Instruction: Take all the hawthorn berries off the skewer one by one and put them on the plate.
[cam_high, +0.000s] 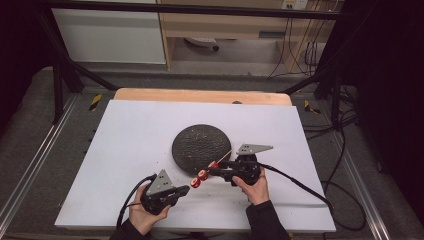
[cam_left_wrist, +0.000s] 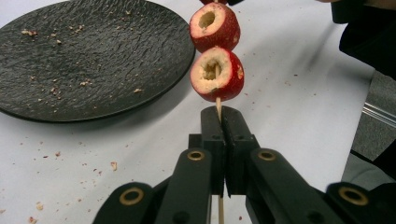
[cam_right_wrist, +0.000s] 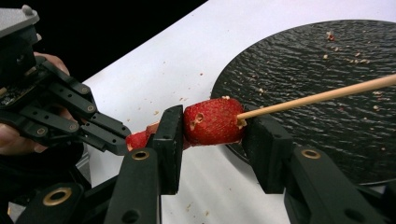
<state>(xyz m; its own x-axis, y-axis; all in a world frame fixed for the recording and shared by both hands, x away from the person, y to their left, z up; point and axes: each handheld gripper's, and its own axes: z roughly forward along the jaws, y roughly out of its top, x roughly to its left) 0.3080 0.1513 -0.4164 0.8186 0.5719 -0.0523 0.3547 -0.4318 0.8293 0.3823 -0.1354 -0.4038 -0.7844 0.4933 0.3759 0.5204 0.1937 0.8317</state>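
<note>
The skewer (cam_high: 212, 167) hangs just above the white table (cam_high: 130, 145) beside the near edge of the black plate (cam_high: 192, 145), its long axis slanting from the left gripper (cam_high: 184, 190) up and away over the plate's rim. The left gripper is clamped shut on the stick's bare near end, just below two cored red fruits (cam_left_wrist: 216, 73). The right gripper (cam_right_wrist: 212, 123) is closed on the third fruit (cam_right_wrist: 212, 122), one pad at each end along the stick.

Rough matt black plate (cam_left_wrist: 93, 60), thin wooden skewer (cam_right_wrist: 317, 97), glossy red fruit (cam_right_wrist: 212, 121)
</note>
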